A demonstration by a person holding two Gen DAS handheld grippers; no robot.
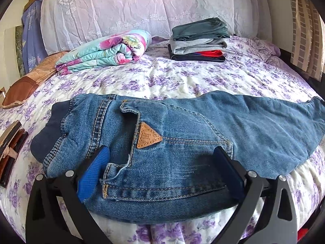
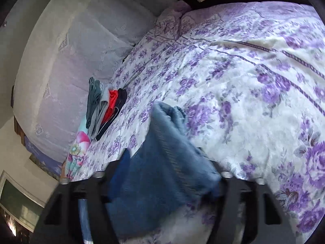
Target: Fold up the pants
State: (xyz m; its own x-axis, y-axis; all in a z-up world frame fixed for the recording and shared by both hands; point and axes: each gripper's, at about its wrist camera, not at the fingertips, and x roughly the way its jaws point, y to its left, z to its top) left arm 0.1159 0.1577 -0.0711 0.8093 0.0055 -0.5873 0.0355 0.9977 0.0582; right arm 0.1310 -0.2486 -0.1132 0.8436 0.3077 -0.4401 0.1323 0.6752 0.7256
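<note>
Blue denim pants lie across the purple-flowered bedspread, folded lengthwise, waistband to the left, legs running right. A tan triangular patch shows on the pocket. My left gripper is open, its blue-padded fingers resting on the seat of the pants, one either side of the pocket. In the right wrist view, the image is blurred; the pant leg end lies between the jaws of my right gripper, lifted off the bed. The grip itself is not clearly visible.
A stack of folded clothes and a rolled floral quilt sit at the far side by the lace-covered headboard. Brown pillow and belts lie at the left edge.
</note>
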